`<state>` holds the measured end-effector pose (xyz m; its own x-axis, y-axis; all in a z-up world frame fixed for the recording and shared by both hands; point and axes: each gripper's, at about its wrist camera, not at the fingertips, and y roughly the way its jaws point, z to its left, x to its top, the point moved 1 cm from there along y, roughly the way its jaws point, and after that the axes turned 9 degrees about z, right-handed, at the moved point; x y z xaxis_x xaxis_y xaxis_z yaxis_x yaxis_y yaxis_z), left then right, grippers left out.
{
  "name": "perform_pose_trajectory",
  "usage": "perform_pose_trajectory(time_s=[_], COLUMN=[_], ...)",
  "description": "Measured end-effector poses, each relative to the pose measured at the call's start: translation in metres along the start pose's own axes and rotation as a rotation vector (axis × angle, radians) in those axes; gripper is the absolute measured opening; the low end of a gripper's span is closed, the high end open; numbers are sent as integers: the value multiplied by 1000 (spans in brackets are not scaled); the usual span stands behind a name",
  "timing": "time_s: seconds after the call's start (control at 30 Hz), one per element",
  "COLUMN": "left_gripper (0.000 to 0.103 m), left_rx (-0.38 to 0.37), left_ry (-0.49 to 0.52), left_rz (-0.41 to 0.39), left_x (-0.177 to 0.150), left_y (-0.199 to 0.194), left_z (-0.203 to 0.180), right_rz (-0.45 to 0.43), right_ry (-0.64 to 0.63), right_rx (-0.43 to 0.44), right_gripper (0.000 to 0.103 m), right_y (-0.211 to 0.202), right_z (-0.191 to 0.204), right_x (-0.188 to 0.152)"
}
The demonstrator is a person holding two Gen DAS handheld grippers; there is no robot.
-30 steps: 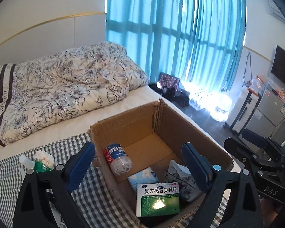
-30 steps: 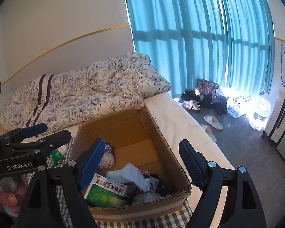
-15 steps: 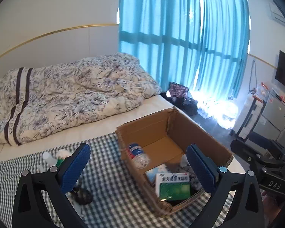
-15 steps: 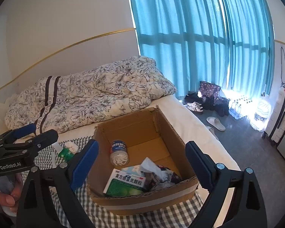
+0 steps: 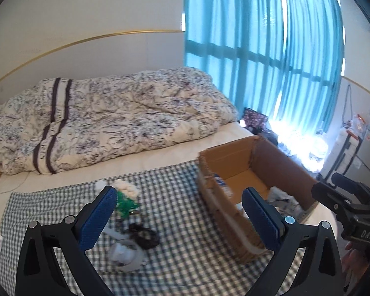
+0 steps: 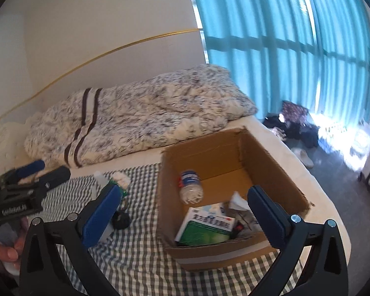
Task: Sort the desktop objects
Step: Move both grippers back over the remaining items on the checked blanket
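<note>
Checked cloth [image 5: 185,222], left wrist view: left gripper [image 5: 182,215], jaws released and empty, above unsorted items, namely a green packet [image 5: 127,203], black clutter [image 5: 143,234] and a white object [image 5: 123,255]. Right wrist view: right gripper [image 6: 185,213], jaws spread and empty, over the cardboard box [image 6: 209,153] holding a bottle [image 6: 191,185] and a medicine carton [image 6: 207,227]. Sorting appears partly done.

Ahead-right of our left gripper [image 5: 180,212] sits the cardboard box [image 5: 281,162]; a medicine box [image 6: 204,227] and bottle [image 6: 191,186] lie inside. Ahead-left, a cable [image 5: 141,234] lies on the checked cloth [image 5: 175,197].
</note>
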<state>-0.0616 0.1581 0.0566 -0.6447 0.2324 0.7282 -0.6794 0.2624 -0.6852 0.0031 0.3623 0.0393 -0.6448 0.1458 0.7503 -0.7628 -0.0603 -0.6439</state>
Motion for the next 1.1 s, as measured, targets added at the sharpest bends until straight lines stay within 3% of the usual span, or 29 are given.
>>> perform_pose_trajectory(time_s=[0.7, 1.1], left_gripper=[103, 103], left_rx=[90, 125], left_ry=[-174, -240], left_rz=[18, 67], left_x=[-41, -55], left_y=[-19, 6], left_z=[133, 172], right_rz=[53, 97], right_ry=[-171, -339], right_rx=[90, 118], right_gripper=[103, 103], right_y=[42, 76], right_z=[111, 152], right_x=[-14, -24])
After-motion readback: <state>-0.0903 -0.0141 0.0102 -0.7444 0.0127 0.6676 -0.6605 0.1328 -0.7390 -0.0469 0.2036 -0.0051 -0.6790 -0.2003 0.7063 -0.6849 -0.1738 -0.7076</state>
